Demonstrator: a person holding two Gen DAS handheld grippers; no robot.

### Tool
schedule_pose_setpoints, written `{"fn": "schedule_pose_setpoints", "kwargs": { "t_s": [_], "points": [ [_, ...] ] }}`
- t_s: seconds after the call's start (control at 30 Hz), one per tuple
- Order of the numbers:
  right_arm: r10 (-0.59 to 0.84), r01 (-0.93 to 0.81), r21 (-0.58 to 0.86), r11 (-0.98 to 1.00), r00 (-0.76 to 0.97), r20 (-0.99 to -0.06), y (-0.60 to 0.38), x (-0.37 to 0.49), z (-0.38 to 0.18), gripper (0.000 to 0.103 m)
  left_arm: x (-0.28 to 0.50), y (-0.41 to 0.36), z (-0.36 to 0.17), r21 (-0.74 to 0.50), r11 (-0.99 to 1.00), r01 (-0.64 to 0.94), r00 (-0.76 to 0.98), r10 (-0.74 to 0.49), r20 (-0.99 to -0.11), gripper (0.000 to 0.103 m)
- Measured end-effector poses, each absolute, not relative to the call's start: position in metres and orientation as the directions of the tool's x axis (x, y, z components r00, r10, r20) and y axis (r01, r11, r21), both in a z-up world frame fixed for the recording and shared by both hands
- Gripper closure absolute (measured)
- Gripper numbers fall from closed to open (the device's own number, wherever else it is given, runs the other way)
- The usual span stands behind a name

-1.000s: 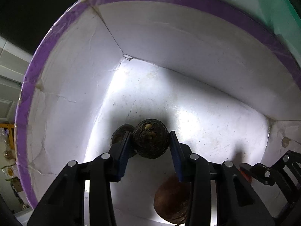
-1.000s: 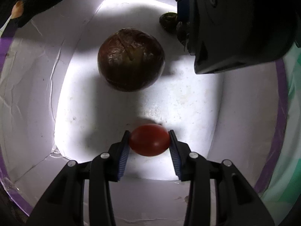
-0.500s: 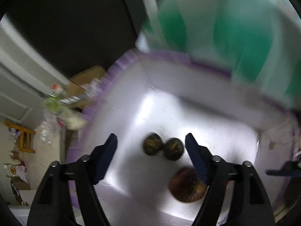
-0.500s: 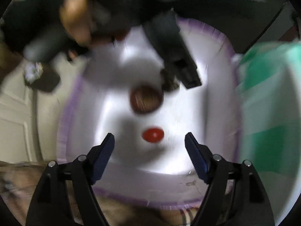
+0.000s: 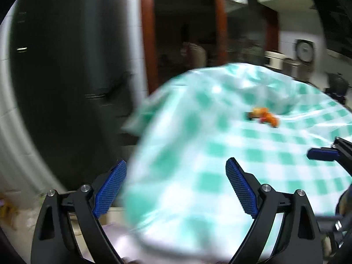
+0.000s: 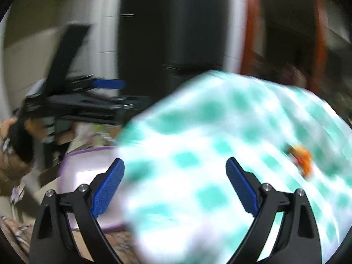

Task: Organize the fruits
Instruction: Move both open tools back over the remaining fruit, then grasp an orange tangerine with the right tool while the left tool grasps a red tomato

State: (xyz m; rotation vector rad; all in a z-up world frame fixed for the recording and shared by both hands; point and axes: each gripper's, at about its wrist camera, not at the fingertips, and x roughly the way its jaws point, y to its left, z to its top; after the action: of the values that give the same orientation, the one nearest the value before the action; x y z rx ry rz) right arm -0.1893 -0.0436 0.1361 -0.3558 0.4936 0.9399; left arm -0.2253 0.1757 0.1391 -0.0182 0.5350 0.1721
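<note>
A green-and-white checked cloth (image 5: 253, 154) is covering the worktop in a dim room with a dark doorway and red-brown posts behind. A small blurred cluster of orange and red fruits (image 5: 265, 117) is lying on the cloth toward its far right; the pieces are too smeared to count, and a purple-rimmed white bin (image 6: 88, 176) is showing at the near left of the right wrist view. The left hand-held gripper (image 5: 176, 187) and the right hand-held gripper (image 6: 175, 186) have just been opening, and both are standing wide with nothing between their blue pads.
</note>
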Motion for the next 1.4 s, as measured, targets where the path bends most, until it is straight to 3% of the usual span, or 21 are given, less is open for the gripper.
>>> {"fn": "schedule_pose_setpoints", "kwargs": {
  "t_s": [0.17, 0.33, 0.5, 0.63, 0.87, 0.97, 1.07, 1.23, 1.4],
  "points": [
    [0.475, -0.585, 0.011, 0.811, 0.647, -0.597, -0.131, -0.075, 0.1, 0.009, -0.103, 0.096, 0.086, -0.073, 0.997, -0.012, 0.796, -0.034, -0.605, 0.014],
    [0.28, -0.304, 0.088, 0.948, 0.676, -0.682, -0.19, 0.035, 0.051, 0.009, -0.001, 0.039, 0.045, -0.102, 0.994, 0.04, 0.777, -0.096, -0.622, 0.014],
    [0.229, -0.24, 0.087, 0.967, 0.669, -0.707, -0.193, 0.089, 0.028, 0.009, 0.048, 0.025, 0.036, -0.139, 0.989, 0.04, 0.765, -0.12, -0.633, 0.014],
    [0.23, -0.278, 0.054, 0.959, 0.651, -0.723, -0.172, 0.111, 0.026, 0.01, 0.057, 0.043, 0.03, -0.264, 0.964, 0.016, 0.753, -0.186, -0.631, 0.015],
    [0.212, -0.31, 0.018, 0.951, 0.605, -0.767, -0.127, 0.155, 0.023, 0.032, 0.055, 0.049, 0.03, -0.31, 0.95, 0.02, 0.751, -0.219, -0.623, 0.014],
    [0.165, -0.278, -0.001, 0.961, 0.572, -0.804, -0.121, 0.174, 0.013, 0.048, 0.058, 0.046, 0.028, -0.304, 0.953, 0.018, 0.739, -0.217, -0.638, 0.014],
    [0.224, -0.288, 0.063, 0.956, 0.569, -0.791, -0.129, 0.174, 0.014, 0.064, 0.058, 0.045, 0.026, -0.302, 0.953, 0.016, 0.731, -0.217, -0.647, 0.014],
    [0.266, -0.24, 0.141, 0.961, 0.642, -0.719, -0.161, 0.151, 0.023, 0.064, 0.074, 0.035, 0.022, -0.259, 0.965, 0.033, 0.684, -0.21, -0.699, 0.015],
    [0.285, -0.092, 0.319, 0.943, 0.716, -0.637, -0.212, 0.142, 0.022, 0.063, 0.111, 0.007, 0.027, -0.119, 0.987, 0.108, 0.669, -0.161, -0.725, 0.015]
  ]
}}
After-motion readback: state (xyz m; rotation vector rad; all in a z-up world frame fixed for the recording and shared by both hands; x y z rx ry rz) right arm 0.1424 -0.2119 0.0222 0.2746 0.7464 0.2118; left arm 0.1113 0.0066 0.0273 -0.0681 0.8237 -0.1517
